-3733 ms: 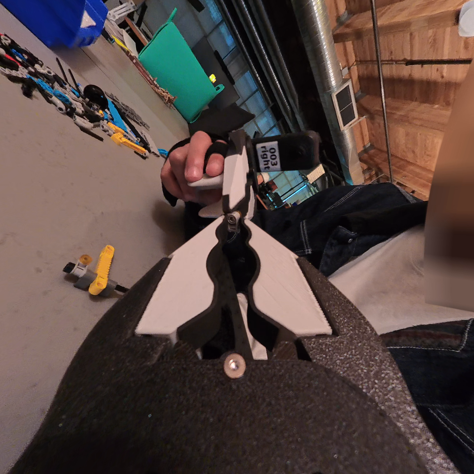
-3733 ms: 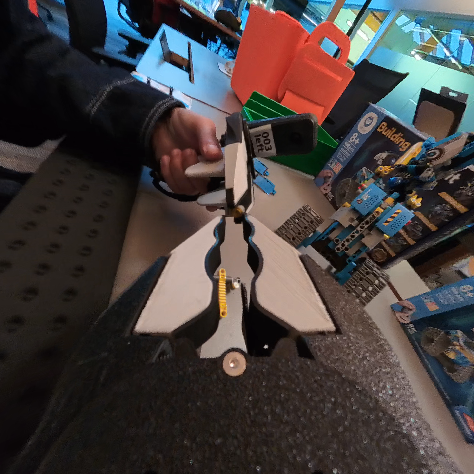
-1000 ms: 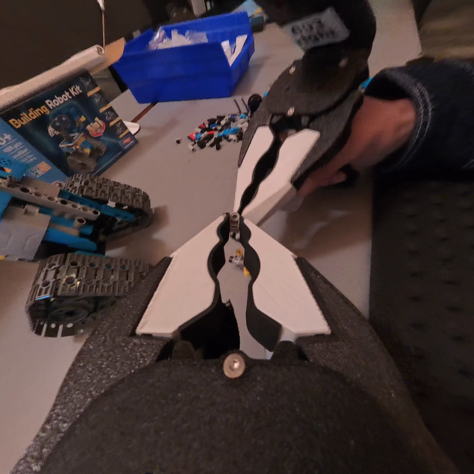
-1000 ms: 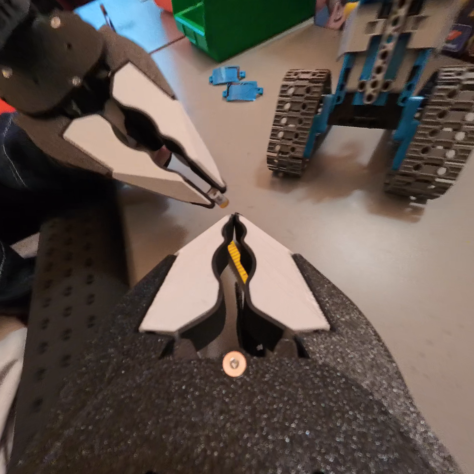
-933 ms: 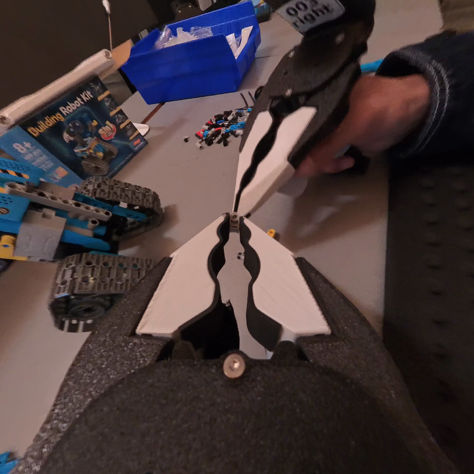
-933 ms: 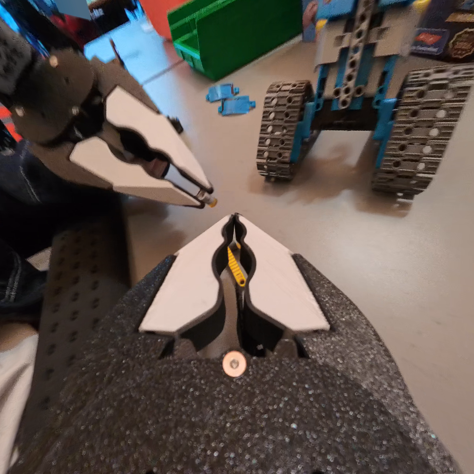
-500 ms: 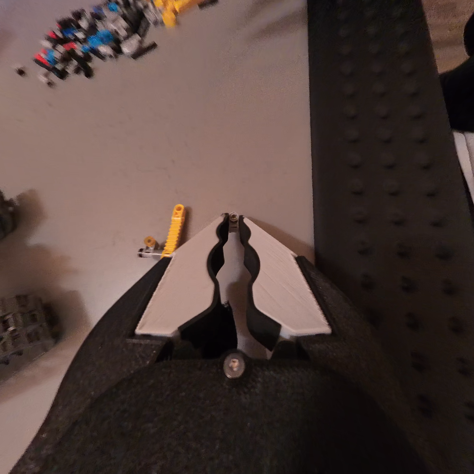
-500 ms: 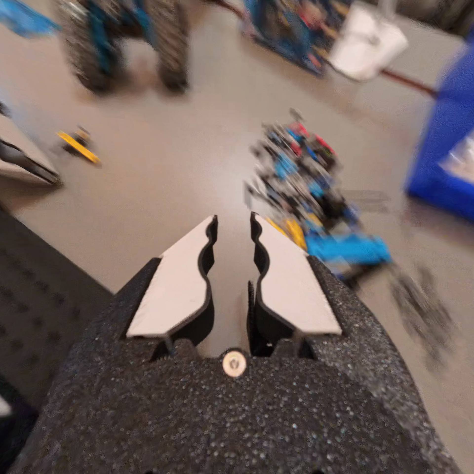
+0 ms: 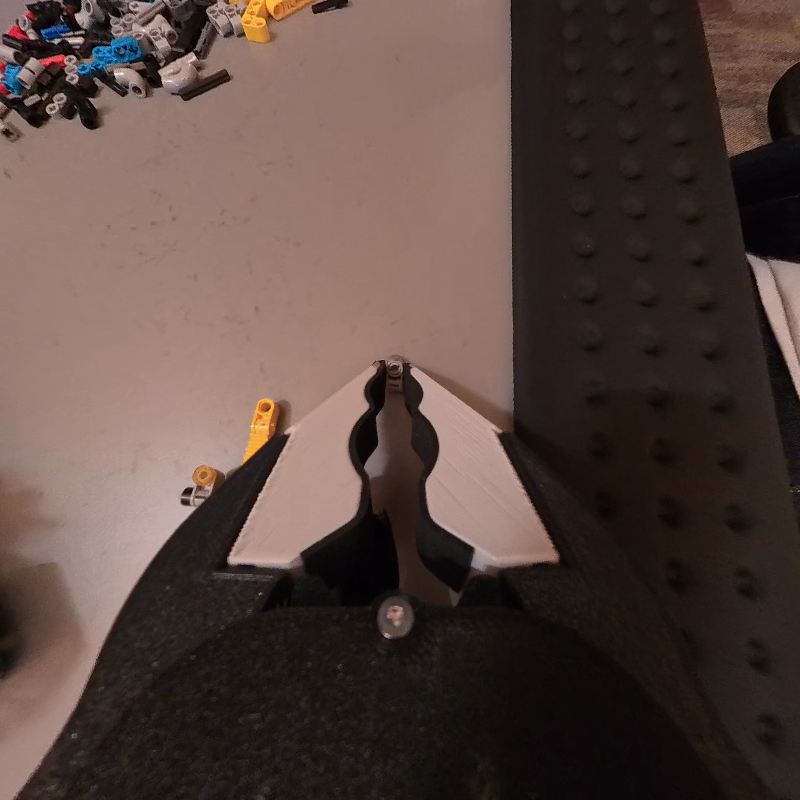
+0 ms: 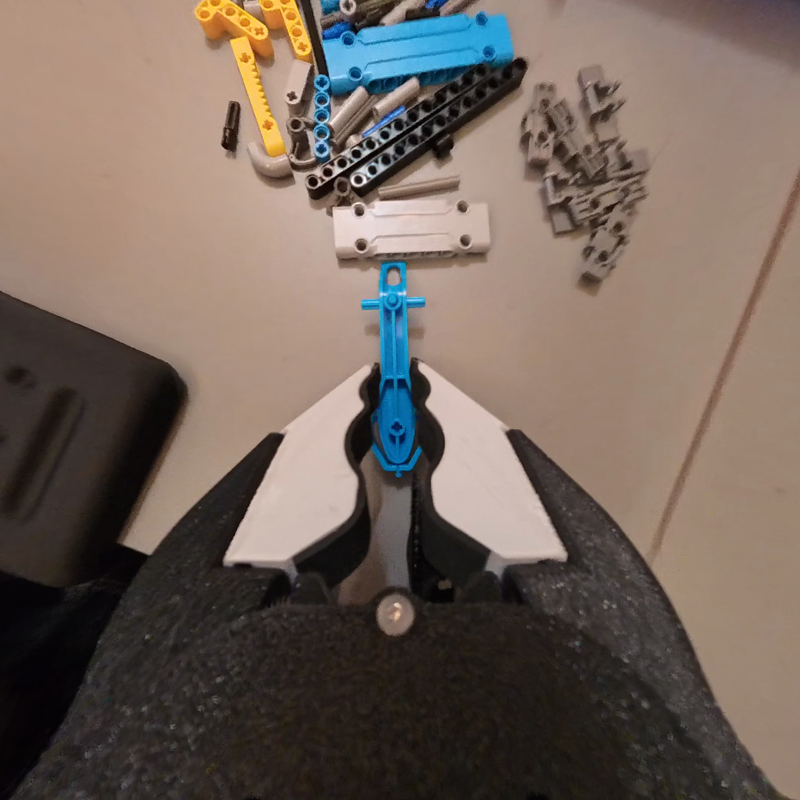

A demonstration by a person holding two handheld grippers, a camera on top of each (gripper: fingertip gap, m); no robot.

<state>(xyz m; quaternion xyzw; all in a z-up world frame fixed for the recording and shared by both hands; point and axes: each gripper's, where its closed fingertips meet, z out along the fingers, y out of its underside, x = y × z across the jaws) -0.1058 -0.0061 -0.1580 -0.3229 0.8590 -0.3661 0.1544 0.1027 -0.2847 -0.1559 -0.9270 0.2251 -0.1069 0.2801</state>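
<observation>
My left gripper (image 9: 395, 367) is shut on a small grey pin (image 9: 395, 362) and hangs just above the table beside a black studded mat (image 9: 627, 259). A yellow toothed bar (image 9: 261, 422) with a grey connector and a yellow bush (image 9: 204, 475) lies on the table just left of its fingers. My right gripper (image 10: 393, 368) is shut on a long blue lever-like piece (image 10: 391, 329). The piece sticks out forward between the fingertips, and its tip ends just short of a light grey panel (image 10: 411, 229).
A pile of small mixed parts (image 9: 108, 65) lies at the far left in the left wrist view. Ahead of the right gripper lie a blue panel (image 10: 415, 52), two black hole beams (image 10: 415, 125), yellow bars (image 10: 255, 95) and grey track links (image 10: 584, 173). A black mat (image 10: 65, 433) is at the left. The tips of one gripper are about 35 cm away from the tips of the other. The yellow toothed bar (image 9: 261, 422) is about 6 cm from my left fingertips and 40 cm from my right.
The right gripper let go of the yellow toothed bar, swung open toward the parts pile, and is now shut on the blue piece. The left gripper keeps its grey pin and has moved slightly.
</observation>
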